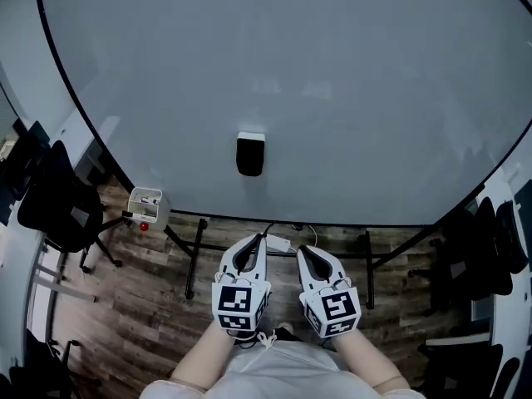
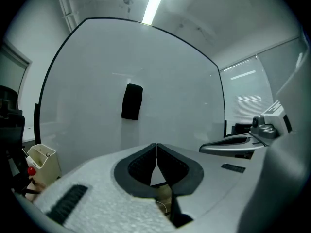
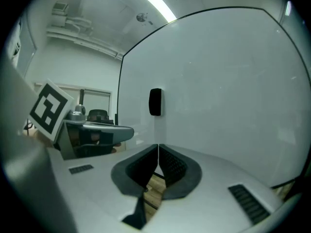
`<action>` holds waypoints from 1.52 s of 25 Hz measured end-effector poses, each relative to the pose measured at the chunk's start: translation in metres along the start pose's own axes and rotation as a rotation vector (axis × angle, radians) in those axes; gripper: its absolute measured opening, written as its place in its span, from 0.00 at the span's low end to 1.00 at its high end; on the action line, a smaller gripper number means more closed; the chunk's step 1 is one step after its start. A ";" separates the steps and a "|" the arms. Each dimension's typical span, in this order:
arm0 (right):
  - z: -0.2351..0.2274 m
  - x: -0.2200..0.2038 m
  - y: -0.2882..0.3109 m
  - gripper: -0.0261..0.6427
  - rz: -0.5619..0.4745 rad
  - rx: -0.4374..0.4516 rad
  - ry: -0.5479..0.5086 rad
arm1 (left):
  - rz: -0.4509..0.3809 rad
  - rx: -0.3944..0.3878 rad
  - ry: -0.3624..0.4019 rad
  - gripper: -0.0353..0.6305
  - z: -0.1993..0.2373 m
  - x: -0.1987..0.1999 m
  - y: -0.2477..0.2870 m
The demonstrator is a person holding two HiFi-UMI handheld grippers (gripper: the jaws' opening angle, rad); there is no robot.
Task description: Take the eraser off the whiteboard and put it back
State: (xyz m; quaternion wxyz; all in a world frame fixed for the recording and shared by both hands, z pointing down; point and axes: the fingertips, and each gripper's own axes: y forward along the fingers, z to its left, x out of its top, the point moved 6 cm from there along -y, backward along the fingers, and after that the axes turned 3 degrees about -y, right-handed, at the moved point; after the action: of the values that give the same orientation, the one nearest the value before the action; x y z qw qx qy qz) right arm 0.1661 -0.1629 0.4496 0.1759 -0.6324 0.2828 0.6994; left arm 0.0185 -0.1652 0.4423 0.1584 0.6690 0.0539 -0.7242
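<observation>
While the big white whiteboard (image 1: 349,81) is running off-frame, black rectangular eraser (image 1: 250,155) is hanging on it, long axis vertical; left gripper (image 1: 258,239), right gripper (image 1: 304,250) closed, empty.

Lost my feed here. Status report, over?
Left gripper, right gripper: jaws shut, empty. Eraser on whiteboard, untouched. Nothing in the way.
</observation>
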 end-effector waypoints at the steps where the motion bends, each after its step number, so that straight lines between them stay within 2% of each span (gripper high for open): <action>1: -0.005 0.000 0.004 0.08 -0.001 0.015 -0.008 | -0.010 0.014 -0.016 0.08 0.000 0.002 0.005; 4: -0.018 -0.003 0.015 0.08 0.010 0.040 0.005 | -0.065 0.048 -0.065 0.08 0.004 0.012 0.016; 7: -0.023 -0.003 0.027 0.08 0.013 0.059 0.024 | -0.088 0.097 -0.047 0.08 0.012 0.024 0.026; 8: -0.024 -0.001 0.031 0.08 0.010 0.062 0.028 | -0.087 0.102 -0.040 0.12 0.014 0.028 0.031; 10: -0.025 0.004 0.040 0.08 0.000 0.061 0.031 | -0.079 0.097 -0.036 0.32 0.018 0.035 0.042; 14: -0.028 0.012 0.056 0.08 -0.013 0.044 0.032 | -0.073 0.120 -0.041 0.41 0.038 0.051 0.060; 19: -0.031 0.023 0.067 0.08 -0.020 0.010 0.024 | -0.146 0.153 -0.010 0.49 0.055 0.085 0.081; 22: -0.029 0.028 0.076 0.08 -0.022 0.002 0.006 | -0.156 0.142 0.003 0.50 0.060 0.099 0.095; 28: -0.035 0.025 0.090 0.08 0.011 -0.017 0.034 | -0.127 0.137 -0.034 0.50 0.066 0.102 0.115; 32: -0.037 0.027 0.095 0.08 0.010 -0.028 0.031 | -0.137 0.179 0.019 0.50 0.066 0.103 0.116; 38: -0.037 0.027 0.096 0.08 0.000 -0.054 0.051 | -0.157 0.167 0.057 0.46 0.063 0.102 0.115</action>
State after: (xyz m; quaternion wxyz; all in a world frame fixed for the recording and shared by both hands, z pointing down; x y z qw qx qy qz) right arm 0.1337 -0.2638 0.4385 0.1513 -0.6545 0.2683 0.6904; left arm -0.0126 -0.3087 0.3632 0.0437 0.6939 0.0501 -0.7170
